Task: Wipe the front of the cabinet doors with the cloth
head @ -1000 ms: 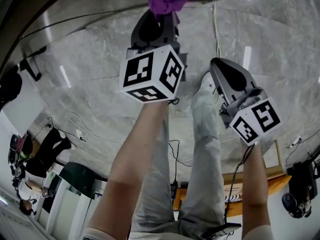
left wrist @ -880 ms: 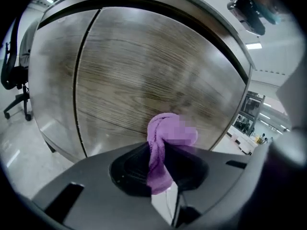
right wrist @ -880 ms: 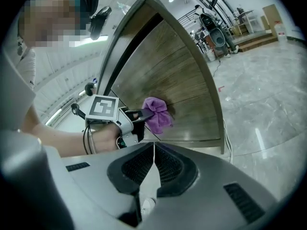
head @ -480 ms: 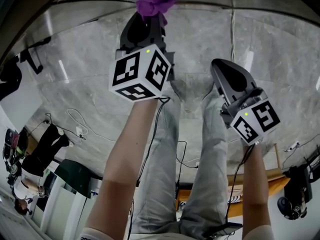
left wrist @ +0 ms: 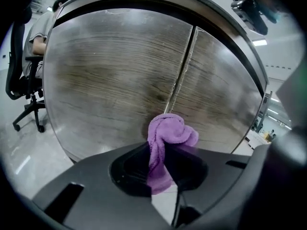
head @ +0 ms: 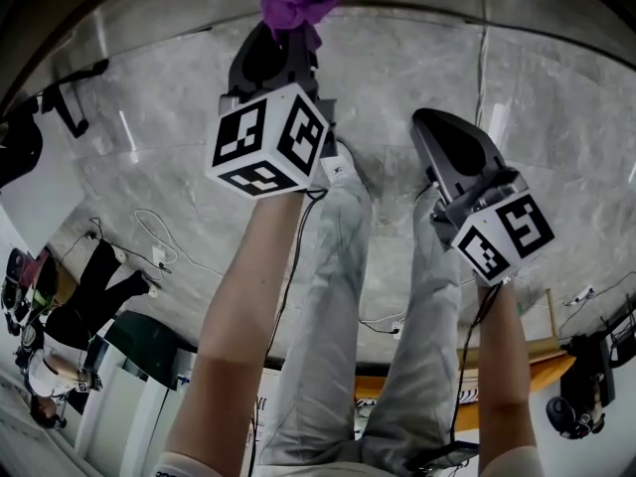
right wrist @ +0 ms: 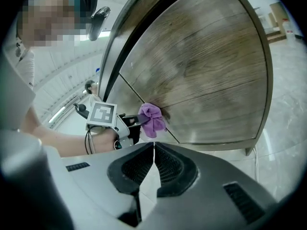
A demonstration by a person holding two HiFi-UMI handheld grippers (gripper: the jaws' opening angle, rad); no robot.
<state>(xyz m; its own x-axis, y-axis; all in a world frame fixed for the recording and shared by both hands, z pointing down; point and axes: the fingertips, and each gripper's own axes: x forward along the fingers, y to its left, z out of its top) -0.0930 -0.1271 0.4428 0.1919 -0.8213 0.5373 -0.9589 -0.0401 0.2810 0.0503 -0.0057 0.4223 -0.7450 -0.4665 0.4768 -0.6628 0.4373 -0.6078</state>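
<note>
Purple cloth (left wrist: 168, 137) is bunched into a knot and pinched in the left gripper (left wrist: 160, 163). The jaws are clamped on its lower tail and the wad stands out past the tips. In the right gripper view the cloth (right wrist: 152, 119) sits against the wood-grain cabinet front (right wrist: 206, 71), low down, right at the seam (left wrist: 184, 66) between the two doors. It looks to be touching, though contact isn't certain.

Both doors are grey-brown with horizontal grain. The left door (left wrist: 110, 75) fills most of the left gripper view, and the right one is narrower at the frame edge.

Head view: the left gripper (head: 286, 43) is far and left, with the cloth (head: 298, 0) at the top edge. The right gripper (head: 449, 147) is nearer and to the right, well apart from the cloth. Its jaws (right wrist: 153, 163) are pressed together, nothing between them.

Below are the person's light trousers (head: 328, 316) over a grey marbled floor (head: 169, 137), with loose cables (head: 149, 246) at the left. An office chair (left wrist: 23, 85) stands far left of the cabinet — someone is seated in it.
</note>
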